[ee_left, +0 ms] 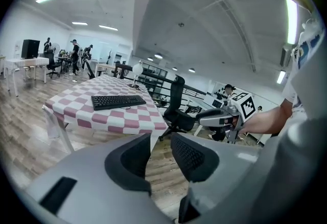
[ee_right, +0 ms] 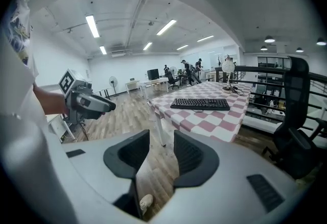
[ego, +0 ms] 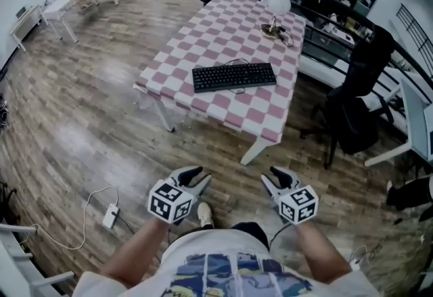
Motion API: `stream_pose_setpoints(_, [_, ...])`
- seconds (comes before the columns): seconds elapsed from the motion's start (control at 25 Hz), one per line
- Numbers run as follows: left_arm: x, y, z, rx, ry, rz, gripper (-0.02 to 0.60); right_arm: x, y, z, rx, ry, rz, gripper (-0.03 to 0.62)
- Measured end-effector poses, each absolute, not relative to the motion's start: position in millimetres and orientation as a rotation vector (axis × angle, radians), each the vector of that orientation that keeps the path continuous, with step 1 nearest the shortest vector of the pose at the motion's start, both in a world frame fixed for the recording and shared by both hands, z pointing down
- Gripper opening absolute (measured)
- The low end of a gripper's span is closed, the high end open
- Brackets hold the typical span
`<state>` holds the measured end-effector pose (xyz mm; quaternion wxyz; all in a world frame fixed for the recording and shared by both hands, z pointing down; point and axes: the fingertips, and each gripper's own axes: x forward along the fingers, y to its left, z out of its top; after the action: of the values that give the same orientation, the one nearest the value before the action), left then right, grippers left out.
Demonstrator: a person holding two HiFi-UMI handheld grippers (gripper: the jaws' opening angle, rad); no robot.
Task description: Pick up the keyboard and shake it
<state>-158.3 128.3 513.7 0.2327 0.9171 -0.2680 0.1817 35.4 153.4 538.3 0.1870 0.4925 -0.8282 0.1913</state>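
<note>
A black keyboard (ego: 234,76) lies flat near the front edge of a table (ego: 270,123) covered with a pink-and-white checked cloth; it also shows in the left gripper view (ee_left: 118,100) and the right gripper view (ee_right: 200,103). Both grippers hang over the wooden floor well short of the table, close to my body. My left gripper (ego: 197,176) is open with nothing between its fingers. My right gripper (ego: 277,178) is open too and empty. From each gripper view the other gripper shows off to the side, the right gripper (ee_left: 204,115) and the left gripper (ee_right: 109,106).
A desk lamp (ego: 277,10) stands at the table's far side. A black office chair (ego: 355,96) stands right of the table. A white power strip with cable (ego: 109,216) lies on the floor at left. Desks and chairs stand further back.
</note>
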Motion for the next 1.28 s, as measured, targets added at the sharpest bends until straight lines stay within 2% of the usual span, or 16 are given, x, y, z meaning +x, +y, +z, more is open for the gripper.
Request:
stream_pose_setpoints(0.32, [-157,28,532,2.467,-0.731,0.489,0.122,42,67,549,1.387,-2.305,0.549,0.149])
stream_pose_setpoints(0.56, [-144,-61,551,2.375,-0.802,0.464,0.127,91,-32,561,1.363,-2.301,0.604,0.133])
stream_pose_setpoints(0.76, [-149,-109,566,2.31,-0.899,0.469,0.132,120,-98,578,1.319,-2.309,0.676,0.14])
stream_pose_setpoints(1.08, [-101,-233,588,2.218,-1.039,0.507,0.143,216,-242,614,1.2,-2.253,0.708,0.163])
stream_pose_setpoints(1.28, [-110,-274,617,2.13,-1.074,0.544,0.153,241,-298,644,1.181,-2.21,0.756,0.164])
